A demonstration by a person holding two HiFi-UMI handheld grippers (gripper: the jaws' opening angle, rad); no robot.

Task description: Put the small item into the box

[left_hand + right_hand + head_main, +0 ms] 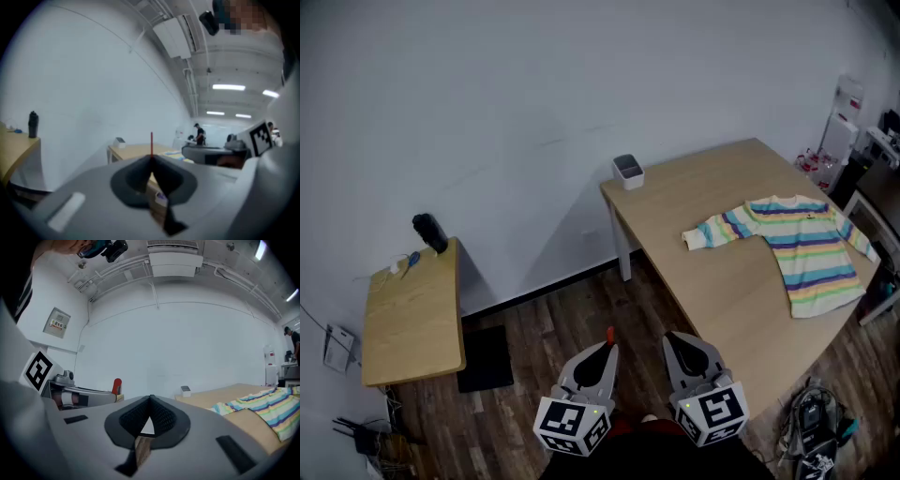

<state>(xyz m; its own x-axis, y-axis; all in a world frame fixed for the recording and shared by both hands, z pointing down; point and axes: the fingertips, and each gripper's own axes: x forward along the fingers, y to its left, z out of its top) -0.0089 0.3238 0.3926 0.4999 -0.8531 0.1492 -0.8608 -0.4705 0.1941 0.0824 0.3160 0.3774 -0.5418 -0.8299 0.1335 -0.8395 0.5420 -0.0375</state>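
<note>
- Left gripper (607,349), held close, pinches a small thin red item (610,334) by its end, seemingly ready for carrying.
- Right gripper (677,343), just beside, has its jaws together and empty, spare for now.
- Small white box (627,170) waits well ahead of both.

Shirt (811,248) on table (722,300); box (627,171) at corner

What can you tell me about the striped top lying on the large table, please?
The striped top is long-sleeved, soft-looking fabric, banded in pastel yellow, green, blue and pink, with a white collar and a small dark chest mark. It lies flat, front up, collar toward the wall, sleeves spread, on the light wooden table. Only the table touches it.
</note>
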